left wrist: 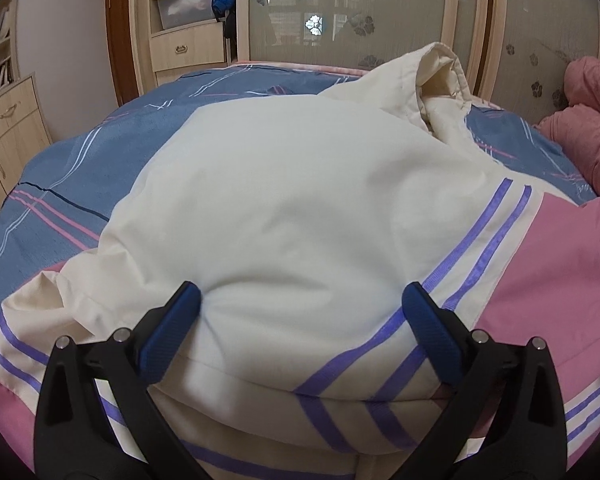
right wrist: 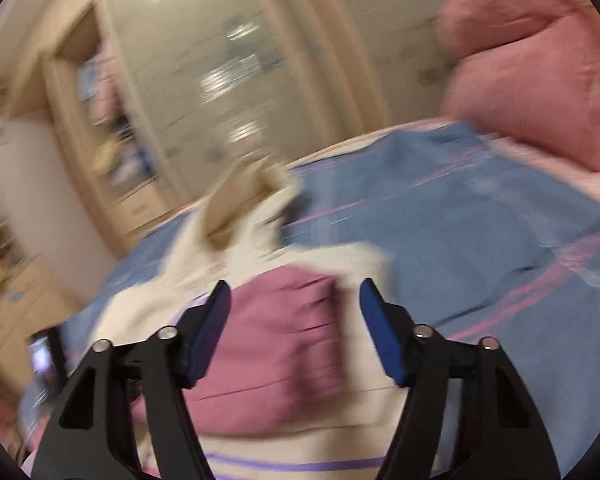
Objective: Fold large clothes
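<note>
Smooth matt cloth jacket [left wrist: 300,208]; wood-grain cabinet [left wrist: 188,46].

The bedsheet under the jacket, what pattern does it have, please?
Blue bedsheet with pink, white and dark stripes; clearest in the left wrist view.

A cream jacket [left wrist: 300,208] with pink panels and purple stripes lies bunched on the bed, its puffy white back swelling up between the spread left tongs [left wrist: 300,320], hood crumpled beyond them; a pink panel lies between the parted right tongs [right wrist: 294,312].

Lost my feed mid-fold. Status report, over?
Left tool open, pads pressing cream jacket on the bed. Right tool open, above pink panel; view blurred. Hood bunched, unfolded.
</note>
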Demonstrator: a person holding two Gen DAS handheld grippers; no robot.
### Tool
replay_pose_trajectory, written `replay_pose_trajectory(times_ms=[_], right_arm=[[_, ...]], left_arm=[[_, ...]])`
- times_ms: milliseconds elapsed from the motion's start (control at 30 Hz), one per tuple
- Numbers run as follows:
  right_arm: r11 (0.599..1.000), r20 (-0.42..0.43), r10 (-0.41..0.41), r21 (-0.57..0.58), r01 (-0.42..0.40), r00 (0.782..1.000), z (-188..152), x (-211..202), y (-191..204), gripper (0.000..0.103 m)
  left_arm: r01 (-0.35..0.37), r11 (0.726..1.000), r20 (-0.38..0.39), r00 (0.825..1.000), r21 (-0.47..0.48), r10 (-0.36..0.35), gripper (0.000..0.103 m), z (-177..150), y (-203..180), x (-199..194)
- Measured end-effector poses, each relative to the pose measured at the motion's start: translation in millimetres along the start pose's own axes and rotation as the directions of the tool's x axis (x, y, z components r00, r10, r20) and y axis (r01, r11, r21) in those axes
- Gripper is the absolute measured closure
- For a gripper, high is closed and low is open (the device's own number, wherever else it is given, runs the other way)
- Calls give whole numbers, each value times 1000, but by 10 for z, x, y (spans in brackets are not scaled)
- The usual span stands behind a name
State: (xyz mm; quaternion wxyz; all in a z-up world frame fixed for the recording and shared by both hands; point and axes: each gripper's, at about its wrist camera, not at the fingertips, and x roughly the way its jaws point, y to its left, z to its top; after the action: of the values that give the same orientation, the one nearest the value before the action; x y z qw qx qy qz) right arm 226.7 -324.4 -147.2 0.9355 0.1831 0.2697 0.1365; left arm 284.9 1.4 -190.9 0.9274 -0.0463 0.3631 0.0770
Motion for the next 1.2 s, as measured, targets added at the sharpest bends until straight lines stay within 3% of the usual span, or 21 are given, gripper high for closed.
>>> replay_pose_trajectory(times_ms=[67,133,300,433,500,633,733,833,1000,1100,1200], right_arm=[[1000,-105,5,14,-4,994,-89,262,15,46],[992,-198,-129,-29,126,972,-212,542,-11,53],[987,-192,-154,-68,143,969,-263,526,42,53],[991,-158,-50,-127,30,986,-265,335,239,13],[992,-108,-16,-128,2,994,-166,173,307,10],[996,-88,81,32,-78,993,149,187,304,8],[990,-148,116,98,-102,982,573,568,392,8],[997,-159,57,55,-49,986,1130,1128,673,8],[994,-176,-110,-34,105,978,1941,2452,1012,7],[986,-211,-156,29,166,965,2189,3210,957,6],[956,-273,-213,140,258,938,2160,3744,786,7]], left_arm=[[18,1000,8,1000,-15,-18,2,-3,30,-12],[69,996,31,997,-49,-67,2,-7,104,-50],[234,957,98,971,-173,-220,2,-45,367,-97],[245,952,100,968,-183,-230,2,-63,364,-48],[239,954,98,970,-179,-224,2,-68,343,-33],[229,958,94,972,-173,-215,2,-57,328,-25],[222,961,95,974,-167,-208,2,-60,319,-32],[232,957,104,971,-173,-216,2,-59,334,-35],[242,953,113,968,-181,-224,2,-67,362,-41],[247,951,117,967,-184,-228,2,-70,372,-44],[253,949,122,965,-188,-233,2,-73,382,-43]])
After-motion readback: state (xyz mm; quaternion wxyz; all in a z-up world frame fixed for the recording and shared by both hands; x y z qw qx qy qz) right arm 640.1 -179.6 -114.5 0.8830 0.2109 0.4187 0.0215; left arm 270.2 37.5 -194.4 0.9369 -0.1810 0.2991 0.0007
